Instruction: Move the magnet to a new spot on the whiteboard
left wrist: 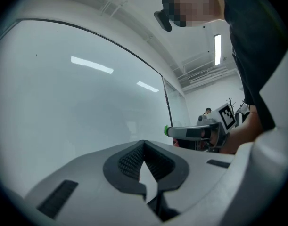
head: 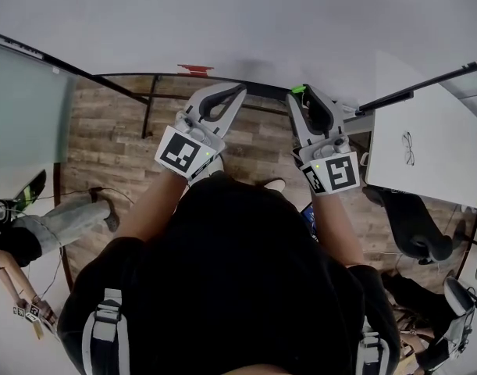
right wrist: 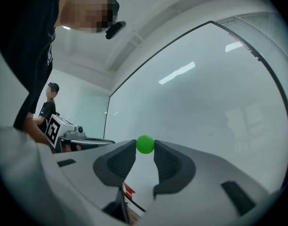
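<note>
A small green round magnet (right wrist: 144,143) sits between the tips of my right gripper (right wrist: 144,148), and both pads touch it, right up at the whiteboard (right wrist: 205,107). In the head view the magnet (head: 299,90) shows at the tip of the right gripper (head: 304,94), close to the whiteboard (head: 222,22). My left gripper (head: 237,92) is held level beside it to the left, its tips together with nothing in them. The left gripper view shows those shut tips (left wrist: 144,143) facing the whiteboard (left wrist: 63,102), with the magnet (left wrist: 166,131) off to the right.
A red piece (head: 195,69) sits at the board's lower edge, left of both grippers. A white table (head: 425,147) with glasses on it stands at the right, a black chair (head: 414,233) below it. Another person (head: 35,225) is at the left over the wooden floor (head: 105,139).
</note>
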`<state>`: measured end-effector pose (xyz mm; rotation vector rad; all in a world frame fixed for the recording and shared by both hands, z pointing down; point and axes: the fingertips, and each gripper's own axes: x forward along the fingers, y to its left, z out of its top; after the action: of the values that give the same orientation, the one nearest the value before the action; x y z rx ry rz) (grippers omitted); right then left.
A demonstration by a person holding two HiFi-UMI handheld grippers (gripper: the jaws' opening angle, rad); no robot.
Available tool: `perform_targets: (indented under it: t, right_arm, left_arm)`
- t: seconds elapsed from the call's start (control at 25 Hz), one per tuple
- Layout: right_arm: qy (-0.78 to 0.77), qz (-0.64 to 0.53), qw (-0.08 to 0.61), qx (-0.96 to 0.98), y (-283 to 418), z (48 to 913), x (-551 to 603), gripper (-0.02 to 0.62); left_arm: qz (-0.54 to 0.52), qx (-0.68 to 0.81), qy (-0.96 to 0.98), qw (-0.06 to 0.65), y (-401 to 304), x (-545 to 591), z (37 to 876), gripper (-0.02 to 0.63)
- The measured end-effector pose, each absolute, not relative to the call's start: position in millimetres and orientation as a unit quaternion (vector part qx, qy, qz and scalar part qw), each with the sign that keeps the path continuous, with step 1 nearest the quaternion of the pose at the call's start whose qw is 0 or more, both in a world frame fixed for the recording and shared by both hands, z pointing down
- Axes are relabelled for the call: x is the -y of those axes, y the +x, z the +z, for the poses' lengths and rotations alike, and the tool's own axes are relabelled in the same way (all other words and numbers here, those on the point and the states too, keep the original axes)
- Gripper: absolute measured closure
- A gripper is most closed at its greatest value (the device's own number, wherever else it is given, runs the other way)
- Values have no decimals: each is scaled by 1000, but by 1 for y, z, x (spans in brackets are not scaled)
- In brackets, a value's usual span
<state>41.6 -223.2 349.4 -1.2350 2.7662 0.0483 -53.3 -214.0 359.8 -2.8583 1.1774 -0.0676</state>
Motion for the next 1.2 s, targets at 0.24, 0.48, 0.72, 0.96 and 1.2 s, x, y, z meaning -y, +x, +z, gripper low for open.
perform_targets:
  t: [0.24,0.48,0.72,0.96,1.2]
  right_arm:
    - [-389,15,59,-919,52,347,218,479]
    - [-364,10,57,-930,61,350,216,479]
    - [-341,10,50,-939,57,351,215,479]
    - [-333,12,45,-942,9,352,215,479]
    - [-344,10,45,-938,-66,349,224,479]
  left_arm:
    - [-17,-403,-915,24,-47,209,355,601]
    - [-13,-433,-901,25,-39,207,352,601]
    - [-25,-456,-889,32,-47,203,351,601]
    - [-23,-468,-883,33,-102,207,349,601]
    - [-29,-469,-882,31,-180,216,349,601]
